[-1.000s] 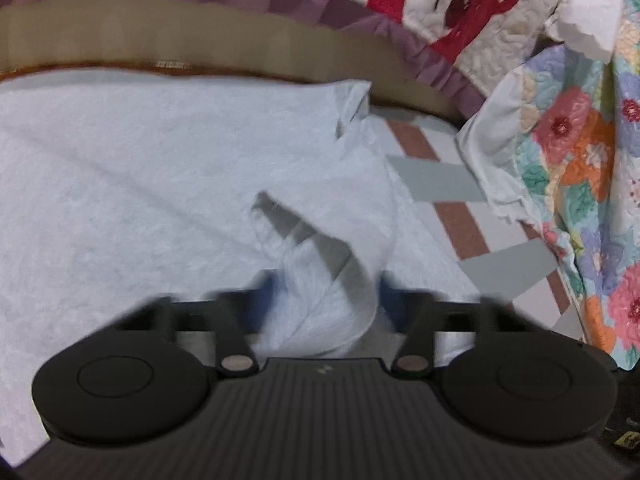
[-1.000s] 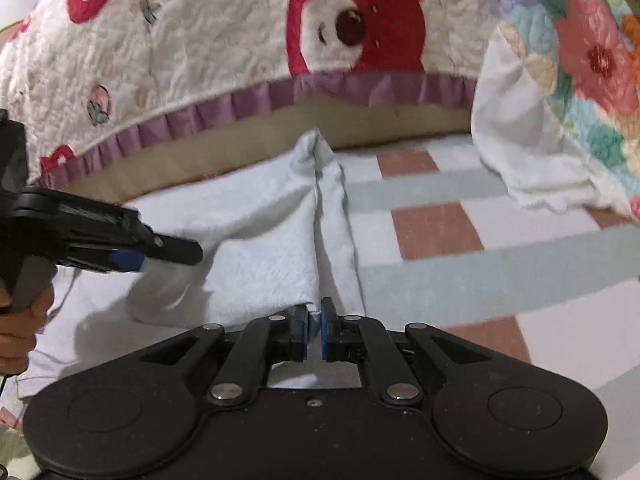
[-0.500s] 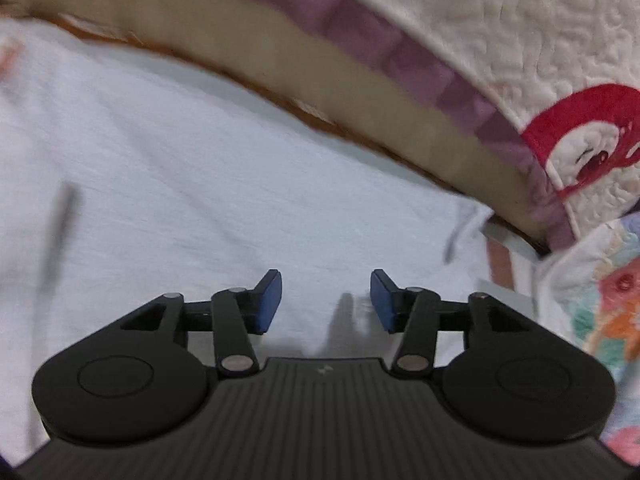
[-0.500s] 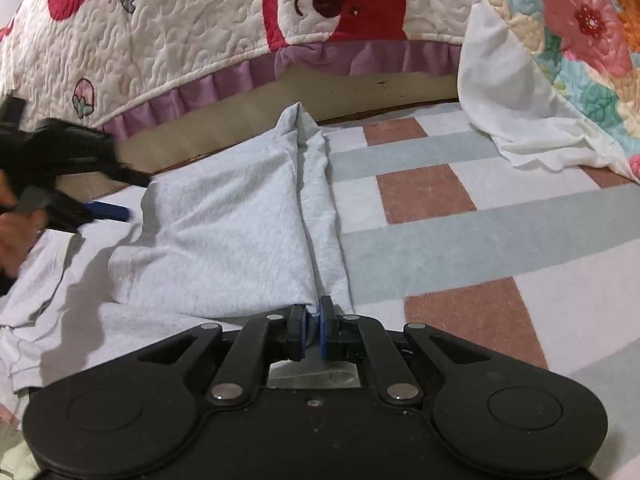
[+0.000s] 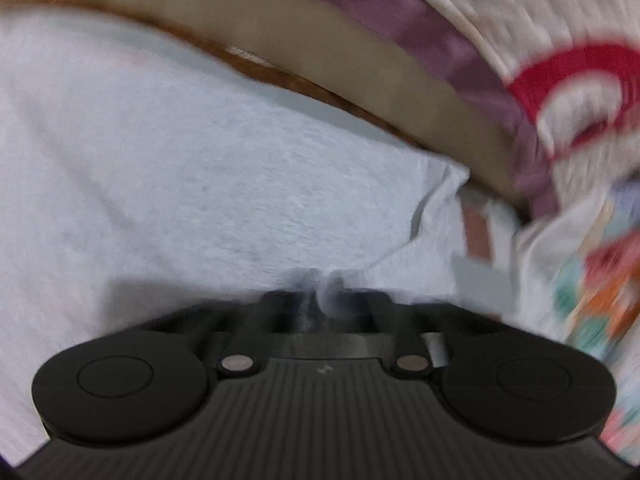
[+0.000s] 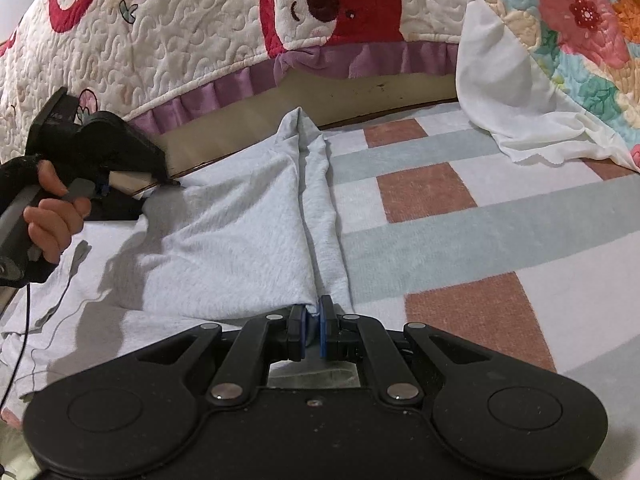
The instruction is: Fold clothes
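Note:
A pale grey garment lies spread on a checked blanket, with one flap folded over along a ridge that runs away from me. My right gripper is shut on the near end of that ridge. My left gripper, held by a hand, sits at the garment's far left edge. In the blurred left wrist view its jaws are together with a small pinch of the garment bunched between them.
A bear-print quilt with a purple frill hangs over a beige board along the far side. A floral quilt with white lining lies at the far right. A thin black cable trails over the cloth at left.
The left gripper let go of the fold it held up, opened, moved sideways towards the garment's far edge and shut again on the cloth. The right gripper kept its grip and stayed in place.

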Tool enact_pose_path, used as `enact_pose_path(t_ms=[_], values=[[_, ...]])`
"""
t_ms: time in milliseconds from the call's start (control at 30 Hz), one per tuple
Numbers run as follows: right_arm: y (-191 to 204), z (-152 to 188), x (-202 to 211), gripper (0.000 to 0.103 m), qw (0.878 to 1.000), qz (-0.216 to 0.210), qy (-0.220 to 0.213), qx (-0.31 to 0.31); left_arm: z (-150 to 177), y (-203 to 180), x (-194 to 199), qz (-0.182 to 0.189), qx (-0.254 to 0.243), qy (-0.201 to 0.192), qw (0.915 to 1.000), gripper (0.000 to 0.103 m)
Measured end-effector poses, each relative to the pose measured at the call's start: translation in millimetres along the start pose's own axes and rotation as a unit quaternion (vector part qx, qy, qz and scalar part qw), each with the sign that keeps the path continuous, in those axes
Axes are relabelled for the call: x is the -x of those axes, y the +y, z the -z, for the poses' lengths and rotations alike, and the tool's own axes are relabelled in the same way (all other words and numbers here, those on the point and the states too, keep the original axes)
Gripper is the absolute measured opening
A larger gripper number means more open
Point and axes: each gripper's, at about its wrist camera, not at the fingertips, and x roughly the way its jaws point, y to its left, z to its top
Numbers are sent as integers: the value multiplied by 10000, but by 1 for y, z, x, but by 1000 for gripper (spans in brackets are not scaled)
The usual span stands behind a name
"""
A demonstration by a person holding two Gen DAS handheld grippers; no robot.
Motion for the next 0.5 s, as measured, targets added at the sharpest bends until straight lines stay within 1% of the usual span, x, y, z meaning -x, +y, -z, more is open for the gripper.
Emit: enact_pose_path(t_ms=[33, 67, 100, 133, 167, 233, 267, 300, 333, 367, 400, 433, 467, 500], values=[[0, 0, 0, 5, 10000, -7, -2, -6, -3, -10, 6, -77, -329, -197, 9992, 2], [-1, 0, 0, 5, 10000, -16, -6, -11, -6, -18, 17, -107, -577, -516, 9969, 2], [-1, 1, 0, 5, 10000, -20, -9, -11, -9, -26, 28, -132, -811, -850, 9930, 2], [-1, 1, 0, 5, 10000, -20, -12, -6, -9, -32, 39, -124, -1025, -1239, 9869, 2], [-1, 1, 0, 5, 10000, -20, -14, -1, -5, -38, 41, -210, -1289, -1378, 9818, 2], [-1, 1, 0, 5, 10000, -21, -18, 4, 2, -49, 42, -414, -1831, -1566, 9696, 3], [-1, 1, 0, 5, 10000, -22, -21, 0, 6, -50, 34, -625, -1992, -1431, 9674, 6], [-1, 1, 0, 5, 10000, -23, -23, -4, 9, -50, 24, -853, -2133, -1257, 9651, 6], [-1, 1, 0, 5, 10000, -24, -26, -7, 13, -50, 14, -1081, -2272, -1082, 9618, 9], [-1, 1, 0, 5, 10000, -25, -28, -11, 15, -47, 8, -1251, -2192, -944, 9630, 12], [-1, 2, 0, 5, 10000, -26, -31, -15, 16, -40, 6, -1351, -2015, -861, 9663, 16], [-1, 2, 0, 5, 10000, -27, -32, -19, 17, -31, 10, -1292, -1757, -846, 9723, 28], [-1, 2, 0, 5, 10000, -29, -31, -25, 18, -22, 15, -1207, -1486, -841, 9779, 37], [-1, 2, 0, 5, 10000, -32, -29, -32, 20, -14, 23, -1052, -1227, -878, 9829, 41]])
